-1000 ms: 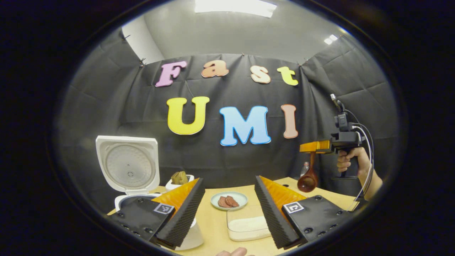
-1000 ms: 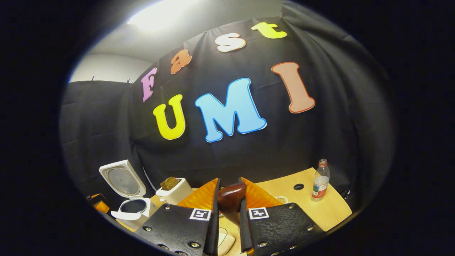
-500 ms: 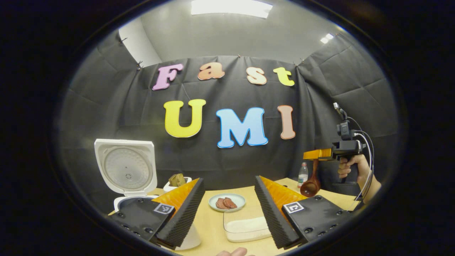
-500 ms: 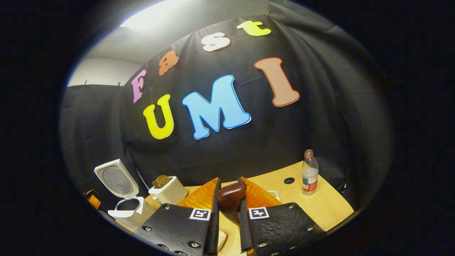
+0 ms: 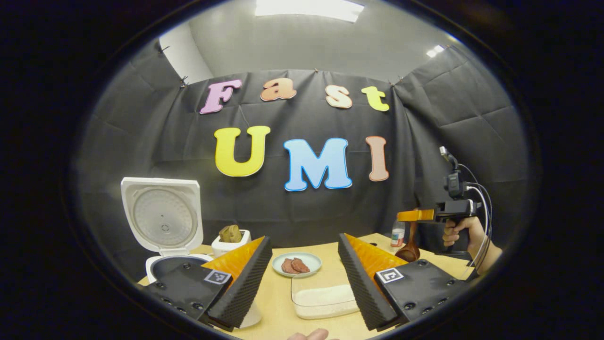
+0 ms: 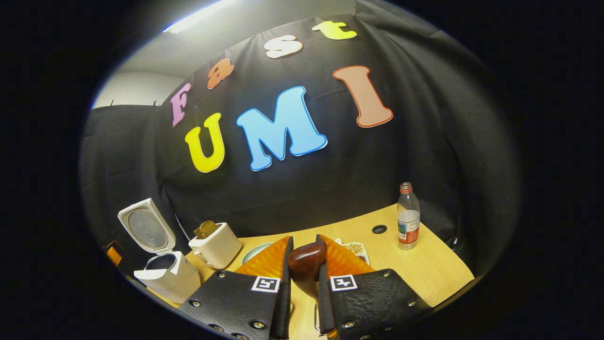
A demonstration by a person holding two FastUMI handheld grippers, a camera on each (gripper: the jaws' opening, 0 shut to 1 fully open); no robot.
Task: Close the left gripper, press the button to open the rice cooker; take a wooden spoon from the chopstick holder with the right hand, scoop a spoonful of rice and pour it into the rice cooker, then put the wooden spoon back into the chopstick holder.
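Observation:
The white rice cooker (image 5: 172,264) stands at the left with its lid (image 5: 160,219) raised; it also appears in the right gripper view (image 6: 163,278). A clear container of white rice (image 5: 323,300) lies on the table just ahead of my left gripper (image 5: 304,241), which is open with nothing between its fingers. Far to the right, a hand (image 5: 460,231) holds my right gripper (image 5: 415,216) above the table. The dark wooden spoon (image 5: 409,250) hangs from it, bowl down. In the right gripper view my right gripper (image 6: 304,238) is shut on the wooden spoon (image 6: 306,264).
A white toaster-like box (image 5: 230,241) with a brown thing in its top stands beside the cooker. A plate of reddish slices (image 5: 296,264) sits mid-table. A plastic bottle (image 6: 408,217), a small dish of beans (image 6: 354,248) and a round hole (image 6: 378,229) are at the table's far right.
My right gripper has come down with the spoon, nearer to the table, and its view now takes in more tabletop. My left gripper stays open and has hardly moved.

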